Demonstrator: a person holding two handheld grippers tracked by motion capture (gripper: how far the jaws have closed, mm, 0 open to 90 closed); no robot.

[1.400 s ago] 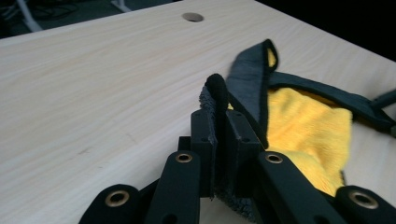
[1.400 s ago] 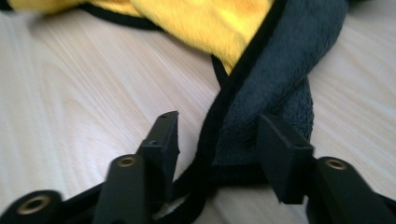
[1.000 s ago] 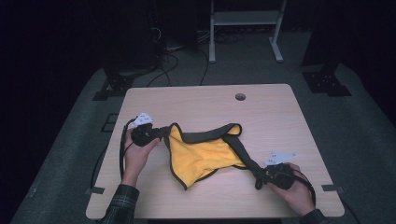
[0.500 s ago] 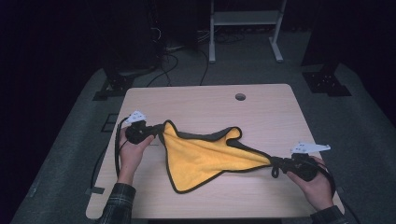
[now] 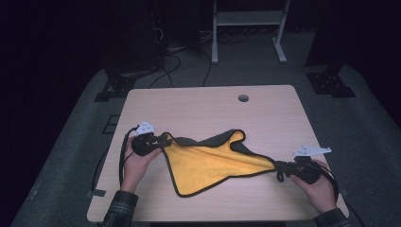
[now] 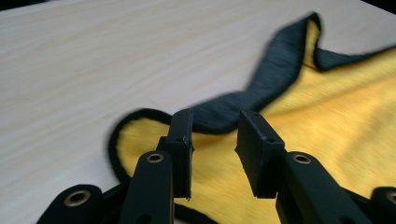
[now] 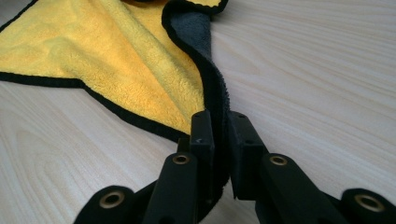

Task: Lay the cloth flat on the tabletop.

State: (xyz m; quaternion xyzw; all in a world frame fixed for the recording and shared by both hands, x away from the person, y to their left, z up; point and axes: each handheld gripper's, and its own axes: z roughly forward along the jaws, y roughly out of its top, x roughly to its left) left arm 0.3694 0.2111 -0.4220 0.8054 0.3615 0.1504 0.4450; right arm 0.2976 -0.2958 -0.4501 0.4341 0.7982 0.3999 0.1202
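Note:
A yellow cloth (image 5: 208, 163) with a black hem and a grey underside lies stretched across the front of the wooden table (image 5: 208, 109). My left gripper (image 5: 165, 139) is at the cloth's left corner. Its jaws have just been opening; in the left gripper view the gripper (image 6: 215, 121) stands open, with the cloth (image 6: 327, 93) lying slack between and beyond the pads. My right gripper (image 5: 279, 166) is at the cloth's right tip. In the right gripper view the gripper (image 7: 219, 119) is shut on the black hem of the cloth (image 7: 116, 60).
A round hole (image 5: 243, 98) sits in the table's far right part. Behind the table stand a white frame (image 5: 248, 19) and loose cables (image 5: 179, 52) on the dark floor. The table's front edge runs just below both hands.
My right gripper has pulled the cloth's tip to the right, drawing the cloth out long and flat. The left jaws have parted off the left corner.

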